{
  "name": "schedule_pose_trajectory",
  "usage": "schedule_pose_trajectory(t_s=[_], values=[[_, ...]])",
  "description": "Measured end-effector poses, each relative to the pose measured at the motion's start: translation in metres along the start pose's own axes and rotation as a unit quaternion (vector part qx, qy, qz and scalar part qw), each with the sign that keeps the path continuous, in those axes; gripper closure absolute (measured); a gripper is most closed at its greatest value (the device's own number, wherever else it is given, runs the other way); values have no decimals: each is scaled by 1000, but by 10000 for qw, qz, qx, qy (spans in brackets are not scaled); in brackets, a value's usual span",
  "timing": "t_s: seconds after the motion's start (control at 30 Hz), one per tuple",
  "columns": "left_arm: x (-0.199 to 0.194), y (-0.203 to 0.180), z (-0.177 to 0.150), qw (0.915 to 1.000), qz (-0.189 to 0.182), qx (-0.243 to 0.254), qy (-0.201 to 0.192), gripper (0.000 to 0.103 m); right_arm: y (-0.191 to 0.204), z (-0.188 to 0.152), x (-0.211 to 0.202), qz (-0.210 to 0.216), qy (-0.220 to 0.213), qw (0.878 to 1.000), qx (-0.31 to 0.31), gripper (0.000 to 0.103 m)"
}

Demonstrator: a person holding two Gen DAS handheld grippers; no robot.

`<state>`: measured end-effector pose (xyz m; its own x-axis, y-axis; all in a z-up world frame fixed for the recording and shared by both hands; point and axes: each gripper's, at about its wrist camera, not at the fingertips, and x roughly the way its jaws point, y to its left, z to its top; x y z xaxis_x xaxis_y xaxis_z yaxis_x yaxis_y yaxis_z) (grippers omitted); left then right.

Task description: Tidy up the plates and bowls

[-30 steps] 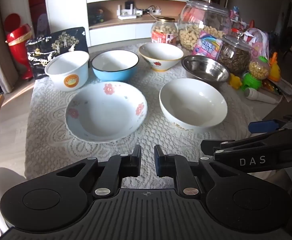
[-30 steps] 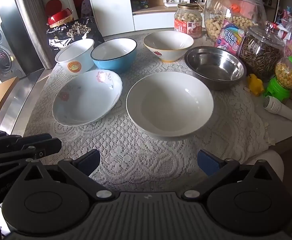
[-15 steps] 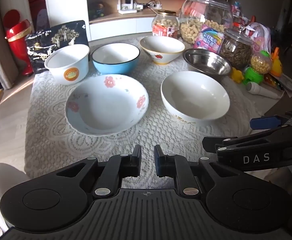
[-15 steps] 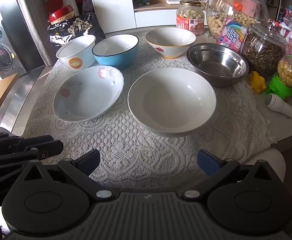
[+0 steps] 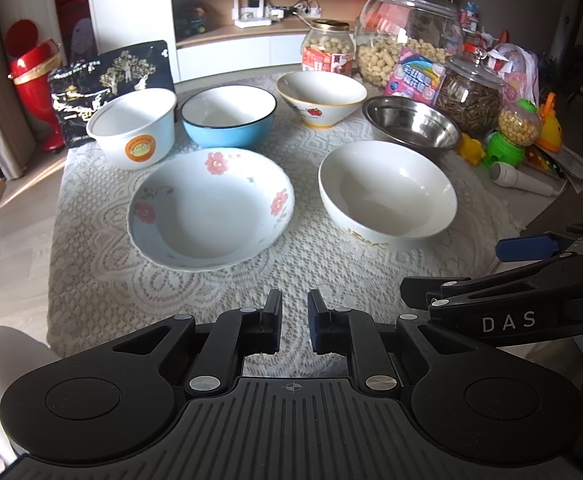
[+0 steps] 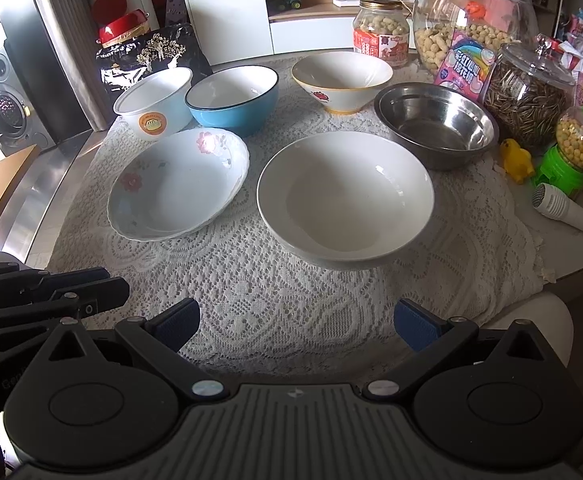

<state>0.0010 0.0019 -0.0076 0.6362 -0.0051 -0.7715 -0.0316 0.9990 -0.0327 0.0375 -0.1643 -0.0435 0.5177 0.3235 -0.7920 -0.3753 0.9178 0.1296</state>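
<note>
Several bowls stand on a lace cloth. Nearest are a flowered deep plate (image 5: 211,208) (image 6: 177,182) on the left and a plain white bowl (image 5: 387,196) (image 6: 345,196) on the right. Behind them stand a white tub with an orange badge (image 5: 133,128) (image 6: 155,102), a blue bowl (image 5: 229,116) (image 6: 233,98), a yellow-rimmed bowl (image 5: 321,96) (image 6: 341,78) and a steel bowl (image 5: 411,126) (image 6: 437,124). My left gripper (image 5: 294,322) hangs shut and empty over the near cloth. My right gripper (image 6: 297,324) stands open and empty in front of the white bowl.
Glass jars of peanuts (image 5: 405,36) and seeds (image 6: 527,96), a candy dispenser (image 6: 571,156), a toy microphone (image 6: 567,210) and a yellow duck (image 6: 515,160) crowd the table's right side. A black bag (image 5: 107,84) leans at the back left. The table edge runs close on the right.
Both views have shifted slightly so the bowls sit a little lower in the frame than half a second ago. No bowl has moved and neither gripper's jaws have changed.
</note>
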Motion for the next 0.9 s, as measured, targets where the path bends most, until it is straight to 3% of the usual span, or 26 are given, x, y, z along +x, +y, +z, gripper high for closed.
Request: schedule_pose_trajectory(t_s=[0.9], values=[[-2, 0, 1, 10000, -12, 22, -11, 86, 0, 0, -2, -9, -37, 10000, 8, 0]])
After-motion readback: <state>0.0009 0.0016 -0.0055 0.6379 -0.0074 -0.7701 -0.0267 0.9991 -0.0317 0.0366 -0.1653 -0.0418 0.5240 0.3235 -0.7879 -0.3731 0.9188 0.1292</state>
